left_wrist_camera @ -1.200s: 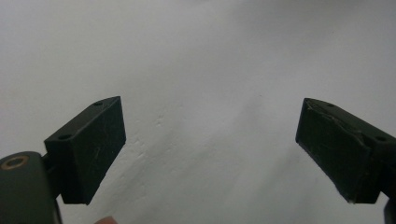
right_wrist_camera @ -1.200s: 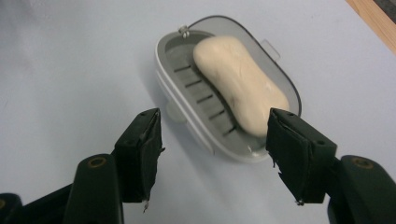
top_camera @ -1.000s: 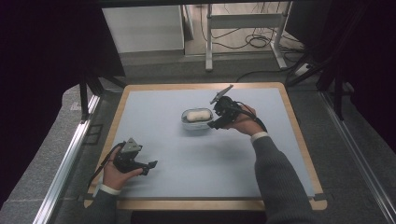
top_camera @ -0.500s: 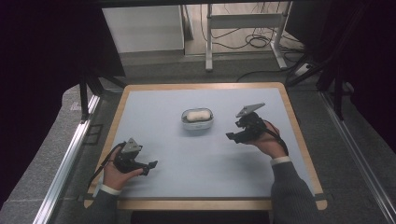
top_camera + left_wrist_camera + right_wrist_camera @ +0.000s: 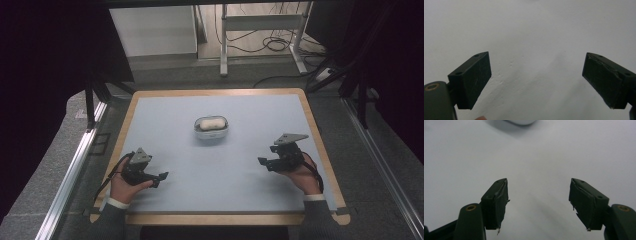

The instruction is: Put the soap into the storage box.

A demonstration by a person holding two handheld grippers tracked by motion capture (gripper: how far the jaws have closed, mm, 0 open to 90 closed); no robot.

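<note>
The small oval bowl (image 5: 211,129) is seen on the pale blue mat (image 5: 215,170) of the bench (image 5: 215,93), at mid-width and slightly toward the far side. A pale, rounded lump (image 5: 212,123) is seen lying inside it; what the lump is cannot be told. The bowl is touched by neither gripper.

The right gripper (image 5: 263,162) is held low over the near right part of the mat, well apart from the bowl, with the jaws pointed toward the middle of the bench. In the right gripper view (image 5: 538,203) the jaws are seen parted with nothing between them, only bare mat. They have just been opening. The rim of the bowl (image 5: 520,122) is caught at the top edge of that view, blurred.

The left gripper (image 5: 161,178) is held at the near left of the mat, also well apart from the bowl. In the left gripper view (image 5: 537,81) the jaws are seen spread wide and empty over plain mat. A fingertip (image 5: 479,118) is caught at the bottom edge of that view.

Each gripper is carried in one hand, with the dark sleeves entering from the near edge. A cable (image 5: 107,181) is seen trailing from the left gripper over the near left edge of the bench.
</note>
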